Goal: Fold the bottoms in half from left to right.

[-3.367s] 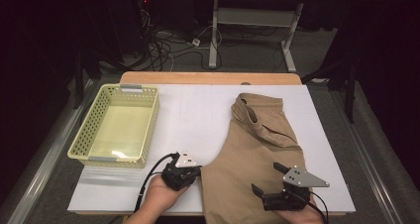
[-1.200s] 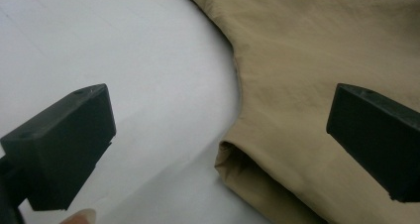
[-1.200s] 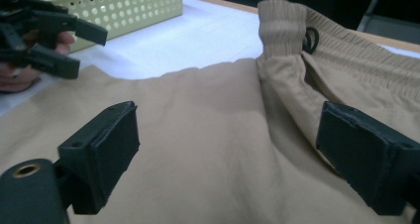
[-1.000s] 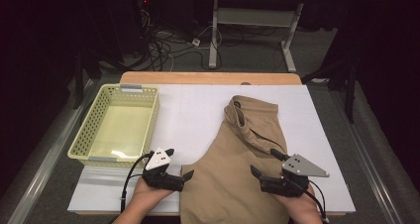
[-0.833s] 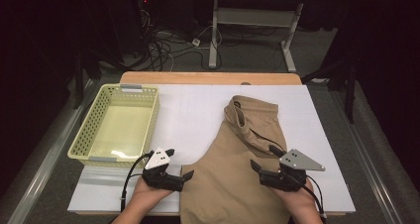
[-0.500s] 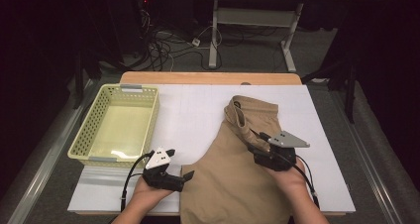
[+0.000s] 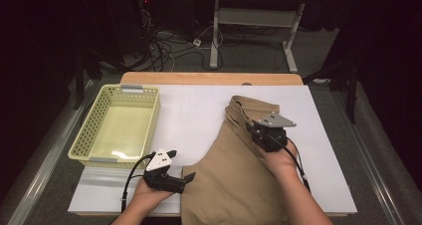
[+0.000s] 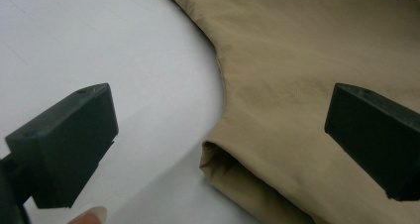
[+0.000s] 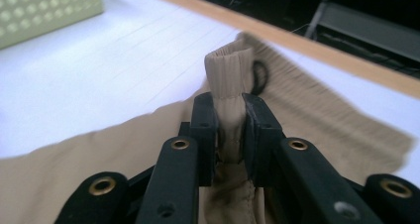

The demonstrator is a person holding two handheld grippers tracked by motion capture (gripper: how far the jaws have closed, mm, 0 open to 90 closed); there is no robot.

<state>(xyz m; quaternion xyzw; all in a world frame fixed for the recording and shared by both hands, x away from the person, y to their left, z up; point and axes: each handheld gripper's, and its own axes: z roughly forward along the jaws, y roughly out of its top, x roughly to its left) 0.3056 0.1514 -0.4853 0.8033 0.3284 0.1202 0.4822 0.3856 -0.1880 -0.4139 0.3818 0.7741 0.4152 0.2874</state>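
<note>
1. Khaki trousers [image 7: 234,175] lie on the white table [image 7: 199,115], their near part at the front edge between the person's forearms, the waistband [image 7: 249,105] farther off toward the table's middle.
2. The left tongs [image 7: 181,181] sit low at the trousers' left edge; in the left gripper view [image 8: 218,135] their jaws stand wide apart, one over bare table, one over the cloth, pressing on nothing.
3. The right tongs [image 7: 254,130] are farther in, on the trousers' upper right part. Their jaws have just been closing, and the right gripper view [image 9: 230,130] shows them pinching a raised fold of ribbed waistband [image 9: 225,75] between the pads.
4. A yellow basket [image 7: 84,135] stands at the table's left, well apart from the trousers.
5. Beyond the table's wooden far edge [image 7: 209,78], cables [image 7: 169,46] lie on the floor.
</note>
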